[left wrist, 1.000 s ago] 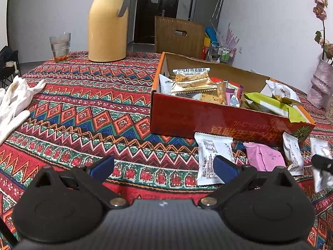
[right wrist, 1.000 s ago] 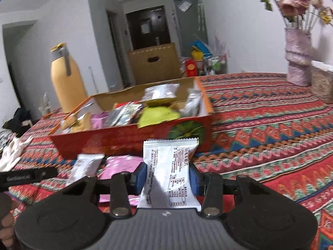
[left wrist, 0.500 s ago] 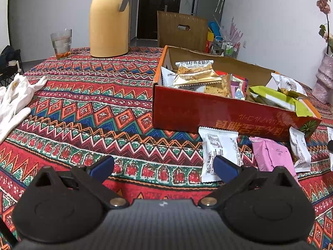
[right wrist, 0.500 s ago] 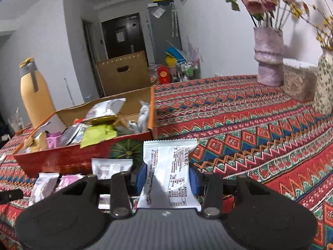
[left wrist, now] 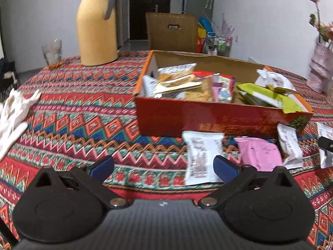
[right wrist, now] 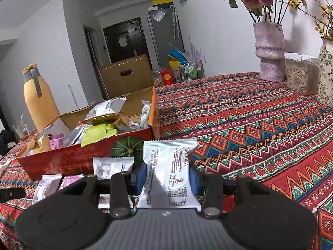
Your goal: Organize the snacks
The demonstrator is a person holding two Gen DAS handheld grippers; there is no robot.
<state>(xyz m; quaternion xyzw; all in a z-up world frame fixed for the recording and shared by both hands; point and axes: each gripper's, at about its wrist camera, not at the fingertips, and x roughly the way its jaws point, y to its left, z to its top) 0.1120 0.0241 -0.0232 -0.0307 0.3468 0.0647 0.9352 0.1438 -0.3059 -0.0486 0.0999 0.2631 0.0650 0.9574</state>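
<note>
My right tongs (right wrist: pixel 166 177) hold a white packet (right wrist: pixel 169 166) between the two blue pads; the pads press on its sides and the packet stands up in the lower middle of the right wrist frame. The jaws are only partly closed, as wide as the packet. The red box (right wrist: pixel 83 158), already full of snacks, is at the left of the middle in that frame, just behind the packet.

My left tongs (left wrist: pixel 162 166) are wide open and hold nothing. They hang over the table (left wrist: pixel 83 112), low in the left wrist frame. Before them, at the lower right of that frame, lie another white packet (left wrist: pixel 200 156), a pink packet (left wrist: pixel 258 153) and a small packet (left wrist: pixel 289 148), all just in front of the box wall.

I judge the step in hand is to carry the gripped packet to the box. The next move asks me to lift it above the front wall, bring it over the pile inside, and then open the jaws. The box is crowded, so I should choose a free place near the right end. After this, the left tongs could take the nearest white packet.
</note>
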